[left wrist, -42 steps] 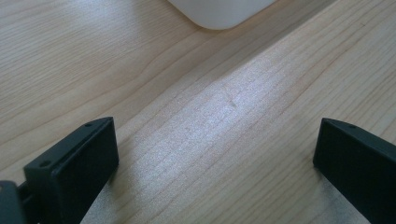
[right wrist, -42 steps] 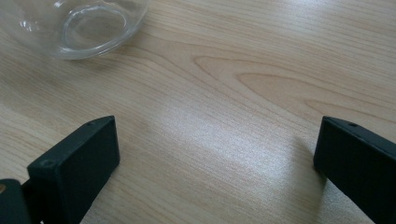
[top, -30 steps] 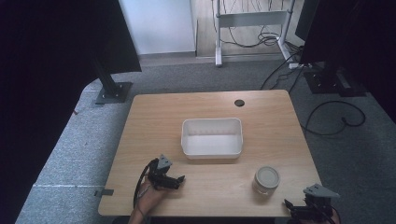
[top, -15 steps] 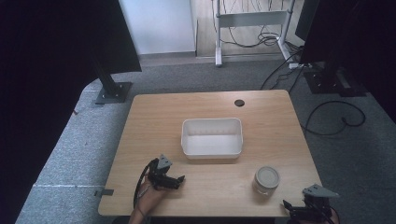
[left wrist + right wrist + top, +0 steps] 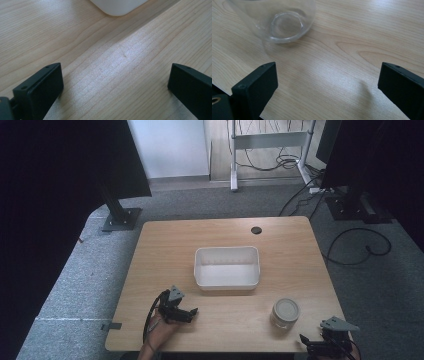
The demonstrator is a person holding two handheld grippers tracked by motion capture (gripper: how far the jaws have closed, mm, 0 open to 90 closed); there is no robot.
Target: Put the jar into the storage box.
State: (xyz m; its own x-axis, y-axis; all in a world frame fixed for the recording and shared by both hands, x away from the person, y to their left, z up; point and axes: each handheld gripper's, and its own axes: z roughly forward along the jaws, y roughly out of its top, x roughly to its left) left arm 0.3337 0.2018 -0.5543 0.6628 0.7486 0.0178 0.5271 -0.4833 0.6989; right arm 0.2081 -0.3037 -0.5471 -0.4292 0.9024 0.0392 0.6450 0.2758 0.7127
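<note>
A white rectangular tub point(image 5: 227, 268) stands empty at the middle of the wooden table point(image 5: 165, 245). A clear glass jar point(image 5: 285, 313) with a pale lid stands near the front right. My left gripper point(image 5: 191, 314) rests low at the front left, open, jaws pointing right with bare wood between them; in the left gripper view the tub's corner point(image 5: 117, 6) shows ahead. My right gripper point(image 5: 306, 343) sits at the table's front right corner, open, with nothing in it. The jar's glass base point(image 5: 279, 22) stands just ahead and left of the jaws in the right gripper view.
A round cable hole point(image 5: 256, 230) sits near the table's far edge. Dark stands point(image 5: 120, 217) and cables point(image 5: 350, 245) lie on the grey carpet around the table. A white desk frame point(image 5: 265, 142) stands behind.
</note>
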